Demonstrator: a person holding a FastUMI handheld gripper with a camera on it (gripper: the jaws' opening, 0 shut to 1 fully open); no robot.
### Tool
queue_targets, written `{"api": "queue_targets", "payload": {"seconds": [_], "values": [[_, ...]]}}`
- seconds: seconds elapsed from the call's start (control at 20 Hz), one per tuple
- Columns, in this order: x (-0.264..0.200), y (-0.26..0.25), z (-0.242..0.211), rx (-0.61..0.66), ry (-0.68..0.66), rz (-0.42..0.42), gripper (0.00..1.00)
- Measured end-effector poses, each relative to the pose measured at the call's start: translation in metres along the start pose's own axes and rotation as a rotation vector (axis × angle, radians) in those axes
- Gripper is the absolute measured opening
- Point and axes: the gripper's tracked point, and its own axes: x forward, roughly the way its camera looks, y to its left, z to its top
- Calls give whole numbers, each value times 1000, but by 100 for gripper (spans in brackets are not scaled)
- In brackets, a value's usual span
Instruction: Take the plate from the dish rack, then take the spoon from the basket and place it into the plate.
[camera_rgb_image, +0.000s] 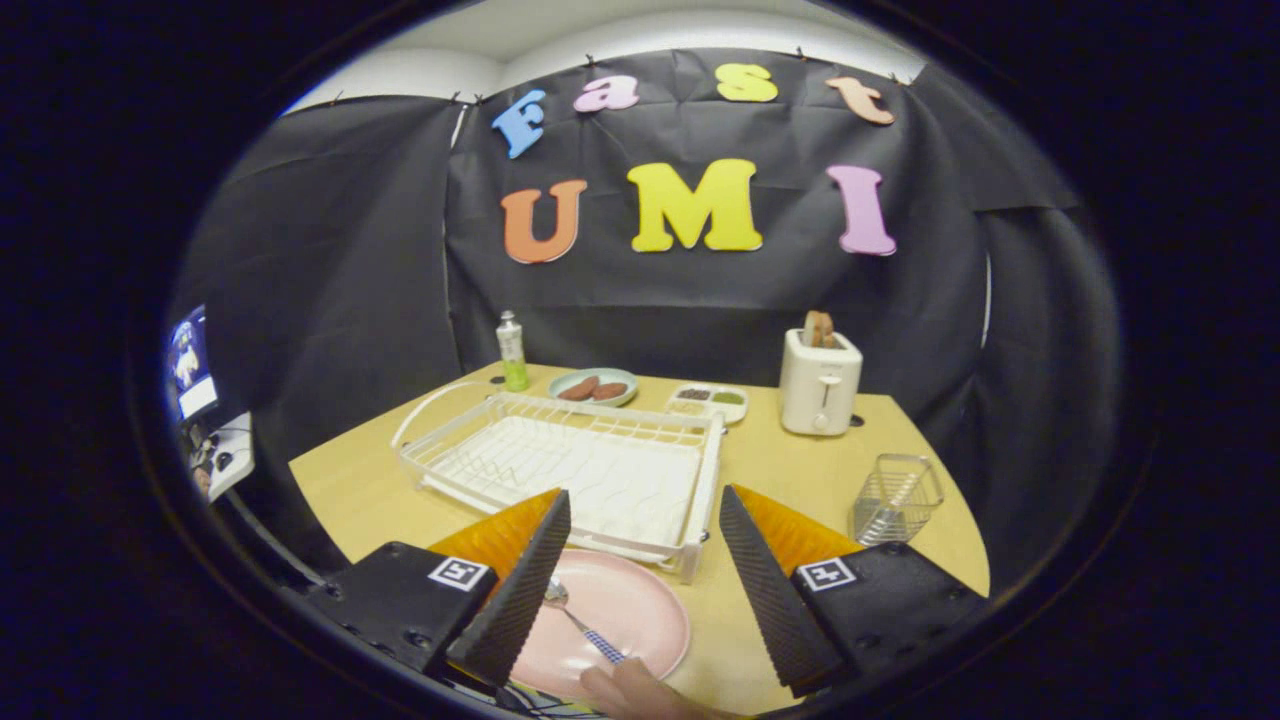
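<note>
The spoon (578, 622) lies in the pink plate (640, 610), bowl end toward the dish rack and checked handle pointing back toward the near table edge, so its long axis runs at a slant from the left finger to a bare hand (630, 692) that holds or touches the handle end. The bowl sits just beside the inner face of the left finger; whether the two touch cannot be told. The plate rests flat on the table (800, 470), directly in front of the white dish rack (560, 470), partly under the left finger and partly in the gap between the fingers. The gripper (640, 580) hangs above the plate with its fingers spread wide and nothing between them. The spoon therefore lies below and to the left of the gripper's centre line, nearer the left finger than the right. The wire basket (897, 497) stands beyond the right finger, well apart from the plate, and no spoon shows in it. Judged from this layout, the plate is out of the rack and the spoon is in the plate, so the task appears complete or nearly so. Any further move only requires lifting clear without brushing the spoon's bowl. A toaster (820, 382), a bottle (512, 352) and two food dishes stand at the far side.
</note>
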Motion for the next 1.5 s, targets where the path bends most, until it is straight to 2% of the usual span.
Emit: {"api": "queue_targets", "payload": {"seconds": [0.25,0.65,1.05,1.5], "values": [[-32,-7,33,65,-88,-113,99],[-81,8,68,146,-177,-180,100],[-108,20,73,155,-222,-178,100],[-116,33,65,110,-241,-173,100]]}}
